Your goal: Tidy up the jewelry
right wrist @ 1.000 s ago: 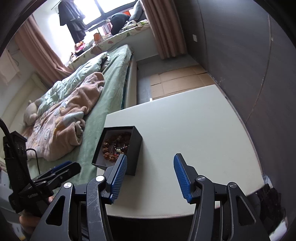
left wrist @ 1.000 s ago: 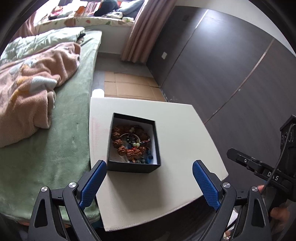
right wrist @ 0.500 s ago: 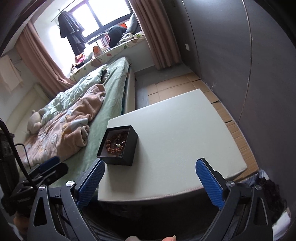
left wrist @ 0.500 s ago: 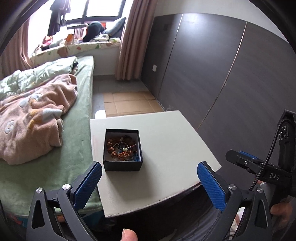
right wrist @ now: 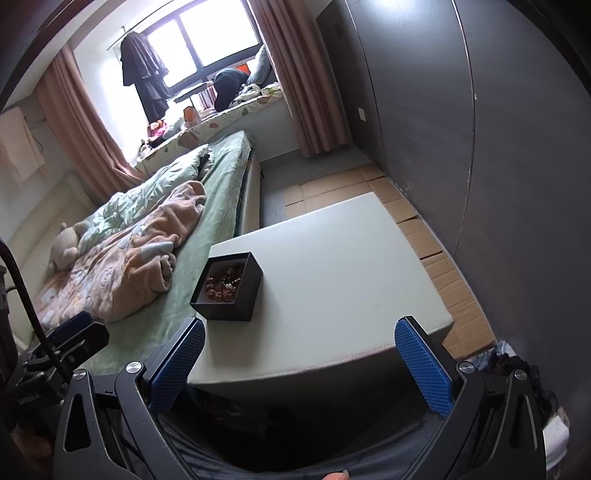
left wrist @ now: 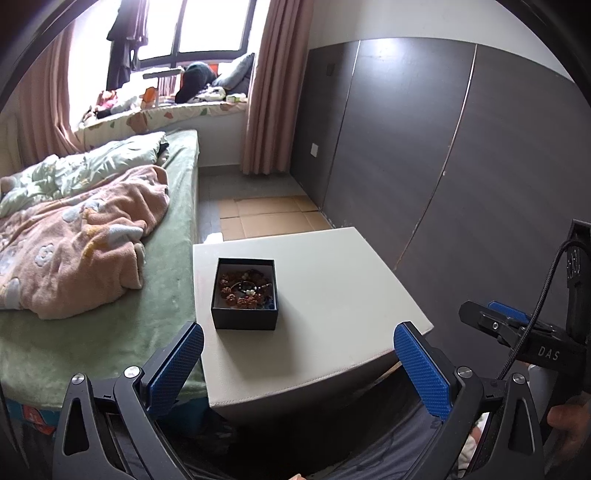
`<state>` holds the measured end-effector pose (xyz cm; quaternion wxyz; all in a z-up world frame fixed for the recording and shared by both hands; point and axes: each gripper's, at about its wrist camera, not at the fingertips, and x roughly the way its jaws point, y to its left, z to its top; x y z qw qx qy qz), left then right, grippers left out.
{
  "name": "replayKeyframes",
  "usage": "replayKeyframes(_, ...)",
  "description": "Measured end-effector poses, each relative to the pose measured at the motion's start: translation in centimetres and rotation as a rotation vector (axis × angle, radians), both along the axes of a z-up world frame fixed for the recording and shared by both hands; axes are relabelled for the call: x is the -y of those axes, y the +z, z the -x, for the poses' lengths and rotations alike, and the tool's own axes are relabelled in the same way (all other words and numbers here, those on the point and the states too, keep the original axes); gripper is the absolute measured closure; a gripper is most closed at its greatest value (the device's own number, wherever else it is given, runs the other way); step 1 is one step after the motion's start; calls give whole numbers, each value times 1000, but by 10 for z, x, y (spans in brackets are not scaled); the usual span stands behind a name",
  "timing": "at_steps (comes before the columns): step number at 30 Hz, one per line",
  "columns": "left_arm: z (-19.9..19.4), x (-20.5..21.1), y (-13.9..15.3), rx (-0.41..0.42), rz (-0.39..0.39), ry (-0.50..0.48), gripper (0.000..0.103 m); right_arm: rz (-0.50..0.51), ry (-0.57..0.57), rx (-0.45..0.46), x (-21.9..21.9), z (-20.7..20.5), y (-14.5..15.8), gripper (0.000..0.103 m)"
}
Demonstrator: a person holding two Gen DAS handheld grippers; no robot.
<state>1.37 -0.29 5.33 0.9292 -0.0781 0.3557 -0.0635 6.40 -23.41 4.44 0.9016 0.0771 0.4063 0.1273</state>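
Jaws of both grippers gape wide and have drawn farther back from the jewelry box (left wrist: pixel 244 293) on the table (left wrist: pixel 332 295)

Left gripper (left wrist: pixel 298 363): I am pulling it back and up from the black box (left wrist: pixel 244 291); a second ago its blue pads flanked the box's near edge, and now they are hanging off the tabletop (left wrist: pixel 332 295), well short of the box.

Right gripper (right wrist: pixel 299 360): I am drawing it back too, and its jaws are standing far wider than a second ago.

Left view: it is tilting up, and the window (left wrist: pixel 207 29) is showing now.
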Motion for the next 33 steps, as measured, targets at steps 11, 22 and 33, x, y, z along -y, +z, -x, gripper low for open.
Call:
replayKeyframes(11,26,16,16,52,-22,13,0,-27,26,72,16,39,29,0)
replayKeyframes(22,36,14,18,57,-12,39,0,-9,8,91,21,53,39,0)
replayKeyframes(33,37,19,21,69,-13,27,0,7,41,99,13,58,39,0)
